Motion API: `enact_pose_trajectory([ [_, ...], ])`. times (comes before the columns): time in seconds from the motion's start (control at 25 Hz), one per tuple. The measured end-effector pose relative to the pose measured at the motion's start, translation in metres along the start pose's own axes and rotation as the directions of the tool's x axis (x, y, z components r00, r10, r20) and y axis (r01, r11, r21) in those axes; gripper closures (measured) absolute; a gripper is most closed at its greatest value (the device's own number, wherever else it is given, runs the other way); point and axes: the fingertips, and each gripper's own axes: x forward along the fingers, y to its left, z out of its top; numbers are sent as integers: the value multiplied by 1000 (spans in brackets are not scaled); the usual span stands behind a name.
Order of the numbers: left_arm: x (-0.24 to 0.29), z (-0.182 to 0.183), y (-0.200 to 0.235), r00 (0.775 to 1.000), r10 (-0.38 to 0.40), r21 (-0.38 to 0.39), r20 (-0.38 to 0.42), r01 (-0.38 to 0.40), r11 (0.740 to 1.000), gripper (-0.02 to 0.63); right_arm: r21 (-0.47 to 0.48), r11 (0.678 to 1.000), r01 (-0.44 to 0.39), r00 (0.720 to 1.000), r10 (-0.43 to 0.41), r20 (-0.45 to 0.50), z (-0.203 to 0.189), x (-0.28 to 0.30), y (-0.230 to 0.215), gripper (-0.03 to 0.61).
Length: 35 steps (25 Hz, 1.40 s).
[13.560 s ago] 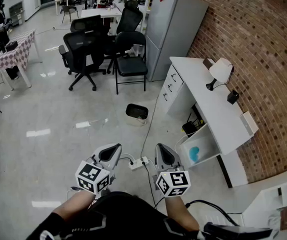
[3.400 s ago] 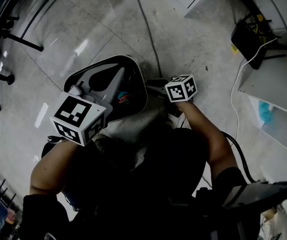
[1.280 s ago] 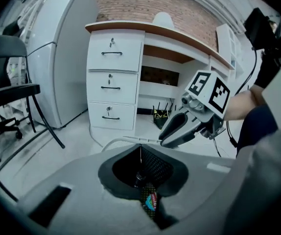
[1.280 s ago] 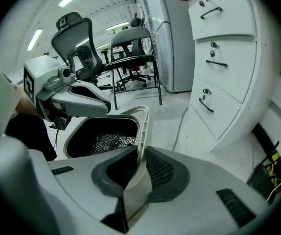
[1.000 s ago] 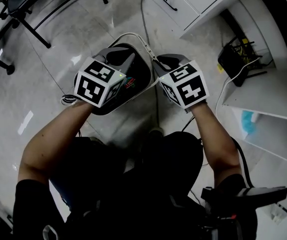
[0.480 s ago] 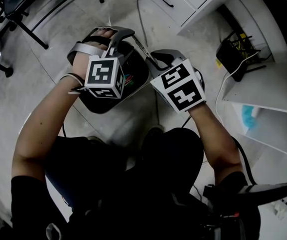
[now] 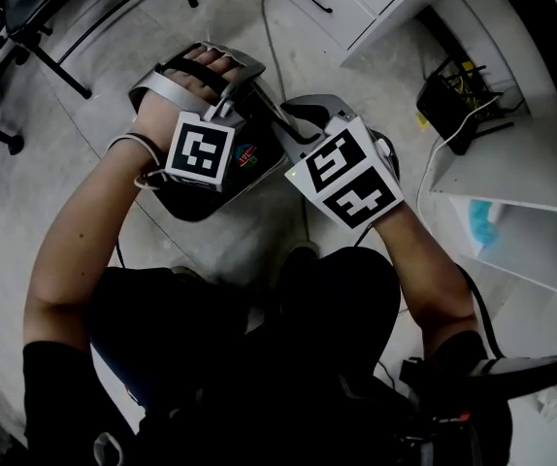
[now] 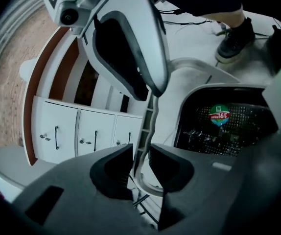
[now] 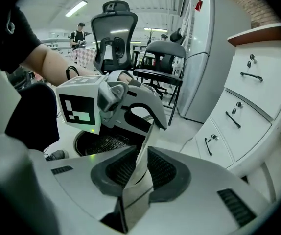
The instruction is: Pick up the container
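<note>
The container (image 7: 255, 175) is sitting low by the person's feet, in the upper middle of the head view. Both grippers are meeting on one stretch of its rim, near each other. The right gripper (image 9: 140, 169) is clamping the thin white rim wall between its pads. The left gripper (image 8: 140, 161) is straddling that same rim; its jaws have just been closing, and the pads seem to be stopping a hair short of pressing.

Likely trouble:
- If the lift is starting before the left pads are biting, the right grip is carrying everything alone; the thin rim is then flexing and probably twisting out.
- With both holds on one side, the container is likely hanging tilted; the litter (image 8: 220, 115) inside is sliding towards the low edge.
- The cable (image 7: 265, 27) is running close past the rim at the top of the head view; a rising edge is risking a snag on it.
</note>
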Motion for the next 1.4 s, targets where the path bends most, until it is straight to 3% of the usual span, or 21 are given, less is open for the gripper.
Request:
enact_pose_trajectory([
  [0.16, -10, -3, 4, 999, 40, -8, 2, -40, 999, 506, 109, 984, -138, 988, 129, 88, 4, -7, 3, 515],
  [0.36, -34, -12, 4, 997, 70, -27, -19, -71, 997, 506, 276, 915, -296, 943, 235, 235, 16, -14, 6, 402],
  [0.44, -44, -15, 5, 996, 85, -30, -35, -86, 996, 506, 317, 872, -373, 917, 295, 268, 22, -11, 15, 390],
  [0.56, -57, -19, 4, 994, 97, -58, -51, -100, 993, 506, 332, 818, -469, 878, 391, 276, 31, -5, 39, 392],
  [0.68, -71, -23, -1, 995, 84, -98, -58, -90, 991, 505, 298, 818, -492, 866, 427, 260, 40, -5, 55, 422],
  [0.8, -95, -24, -15, 1000, 0, -245, -5, -1, 970, 449, 257, 819, -512, 854, 456, 249, 50, -5, 73, 420],
  [0.88, -116, -35, -21, 999, -50, -388, 19, 54, 920, 430, 228, 825, -517, 851, 468, 238, 55, -2, 86, 420],
  [0.92, -126, -42, -25, 997, -72, -467, 31, 78, 881, 430, 221, 827, -516, 852, 469, 233, 57, -1, 90, 420],
  [0.96, -135, -50, -29, 994, -93, -567, 53, 107, 817, 430, 218, 828, -517, 852, 471, 229, 57, -1, 91, 420],
  [1.0, -143, -57, -34, 990, -110, -692, 93, 144, 707, 430, 220, 826, -519, 851, 473, 229, 57, -1, 92, 420],
  [1.04, -149, -63, -38, 981, -116, -824, 152, 191, 533, 430, 223, 823, -522, 849, 475, 231, 57, -1, 92, 420],
  [1.08, -155, -67, -40, 969, -96, -923, 227, 245, 298, 430, 225, 821, -525, 847, 477, 235, 58, -1, 94, 420],
  [1.12, -159, -69, -40, 953, -43, -953, 299, 301, 40, 430, 225, 819, -528, 845, 479, 239, 59, -1, 95, 420],
  [1.16, -162, -70, -37, 934, 36, -916, 355, 355, -188, 430, 221, 819, -530, 843, 481, 240, 59, -1, 98, 420],
  [1.2, -164, -70, -32, 914, 121, -845, 387, 404, -351, 430, 214, 819, -532, 842, 484, 238, 60, -1, 100, 420],
  [1.24, -164, -68, -26, 895, 195, -775, 401, 445, -449, 427, 205, 820, -535, 840, 488, 237, 61, -1, 103, 420],
  [1.28, -162, -65, -19, 878, 254, -721, 406, 479, -501, 421, 197, 819, -538, 837, 493, 236, 61, -1, 105, 420],
  [1.4, -145, -48, -8, 834, 331, -597, 441, 548, -586, 397, 189, 813, -550, 829, 505, 238, 61, 1, 105, 420],
])
